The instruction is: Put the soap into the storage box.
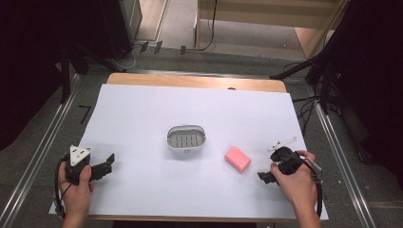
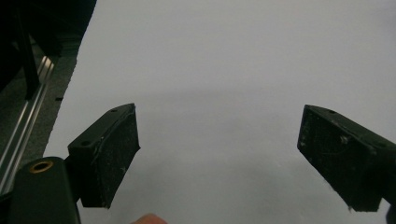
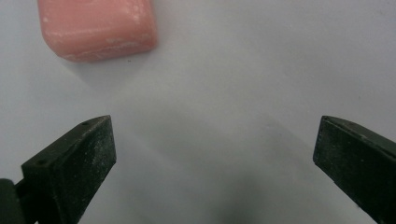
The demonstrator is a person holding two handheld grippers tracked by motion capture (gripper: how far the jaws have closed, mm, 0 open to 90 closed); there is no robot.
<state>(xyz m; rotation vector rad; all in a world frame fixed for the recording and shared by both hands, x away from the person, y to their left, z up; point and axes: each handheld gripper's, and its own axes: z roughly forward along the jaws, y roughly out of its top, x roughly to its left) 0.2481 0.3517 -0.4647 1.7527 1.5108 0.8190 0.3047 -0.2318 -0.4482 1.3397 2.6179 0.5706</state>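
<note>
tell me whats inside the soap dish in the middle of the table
The soap dish looks empty: the high view shows a slotted grey drain tray inside and nothing on it. What lies under that tray is covered. The pink soap lies apart on the white sheet.

You get even overhead light on the white sheet (image 1: 142, 109); the room's edges at 9 and 3 o'clock fall into darkness. Shadows are soft and faint. Both gripper views are dimmer, greyish and grainy, with the pink soap (image 3: 98, 30) slightly blurred at 11 o'clock.
</note>
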